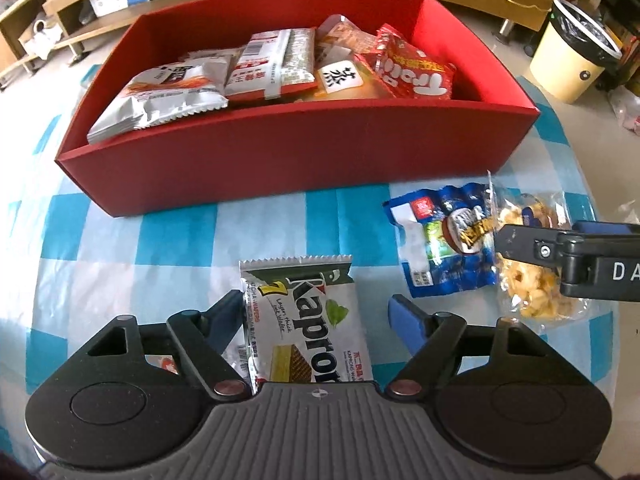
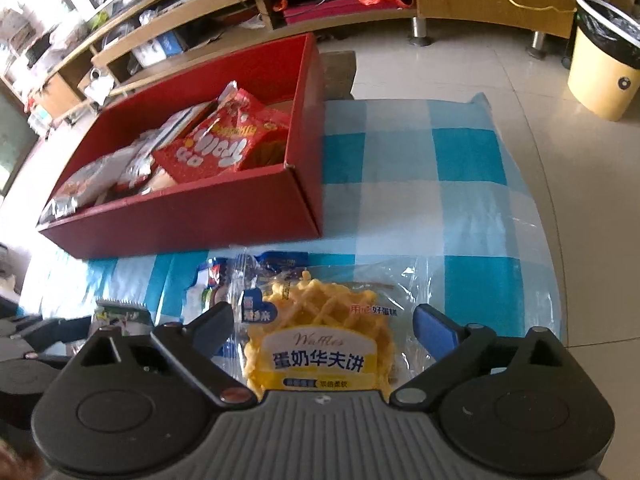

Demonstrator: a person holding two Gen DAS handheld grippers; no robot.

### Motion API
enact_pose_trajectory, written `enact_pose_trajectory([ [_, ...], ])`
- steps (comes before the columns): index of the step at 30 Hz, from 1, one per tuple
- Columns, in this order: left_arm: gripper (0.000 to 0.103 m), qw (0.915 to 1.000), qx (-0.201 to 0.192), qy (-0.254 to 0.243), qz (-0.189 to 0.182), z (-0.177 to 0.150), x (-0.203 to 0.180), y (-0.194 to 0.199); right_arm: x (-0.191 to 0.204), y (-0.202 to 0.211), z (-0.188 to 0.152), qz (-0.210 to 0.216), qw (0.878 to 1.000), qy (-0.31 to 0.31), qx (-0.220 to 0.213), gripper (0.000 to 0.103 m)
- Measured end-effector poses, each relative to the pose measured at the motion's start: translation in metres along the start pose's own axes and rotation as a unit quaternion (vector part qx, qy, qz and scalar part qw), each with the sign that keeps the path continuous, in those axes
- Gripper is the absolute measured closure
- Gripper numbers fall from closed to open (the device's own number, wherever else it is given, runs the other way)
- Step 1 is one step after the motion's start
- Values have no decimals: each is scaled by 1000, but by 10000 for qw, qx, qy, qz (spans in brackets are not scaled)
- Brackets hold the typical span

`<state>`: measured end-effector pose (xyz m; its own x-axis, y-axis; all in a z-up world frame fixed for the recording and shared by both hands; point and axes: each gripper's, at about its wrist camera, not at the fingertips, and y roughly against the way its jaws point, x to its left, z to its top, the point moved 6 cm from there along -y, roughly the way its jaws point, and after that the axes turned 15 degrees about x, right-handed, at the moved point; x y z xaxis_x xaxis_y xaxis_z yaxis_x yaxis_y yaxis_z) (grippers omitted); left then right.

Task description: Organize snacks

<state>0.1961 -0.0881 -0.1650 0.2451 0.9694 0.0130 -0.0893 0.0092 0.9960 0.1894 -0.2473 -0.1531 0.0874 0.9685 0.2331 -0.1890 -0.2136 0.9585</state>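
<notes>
A red box holding several snack packs stands at the back of the checked table; it also shows in the right wrist view. My left gripper is open, its fingers on either side of a Kaprone wafer pack lying on the cloth. My right gripper is open around a clear pack of yellow waffles, which also shows in the left wrist view. A blue snack pack lies between the two, partly under the waffle pack.
The blue and white checked tablecloth covers the table, whose right edge drops to a tiled floor. A cream waste bin stands on the floor at the right. Wooden shelves run along the back.
</notes>
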Motion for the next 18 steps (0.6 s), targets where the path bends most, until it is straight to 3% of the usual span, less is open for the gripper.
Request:
enact_pose_trajectory([
  [7, 23, 9998, -9, -148, 138, 1, -2, 0, 9, -5, -3, -171, 9995, 268, 15, 9],
  [10, 28, 9998, -8, -177, 110, -2, -2, 2, 12, 2, -5, -93, 9996, 245, -61, 18],
  [12, 32, 9998, -2, -181, 72, -5, -2, 4, 11, 8, -9, -1, 9998, 204, -90, 30],
  [18, 33, 9993, 161, -176, -294, -24, -1, 9, 15, 15, -35, 168, 9998, 128, 43, 33],
])
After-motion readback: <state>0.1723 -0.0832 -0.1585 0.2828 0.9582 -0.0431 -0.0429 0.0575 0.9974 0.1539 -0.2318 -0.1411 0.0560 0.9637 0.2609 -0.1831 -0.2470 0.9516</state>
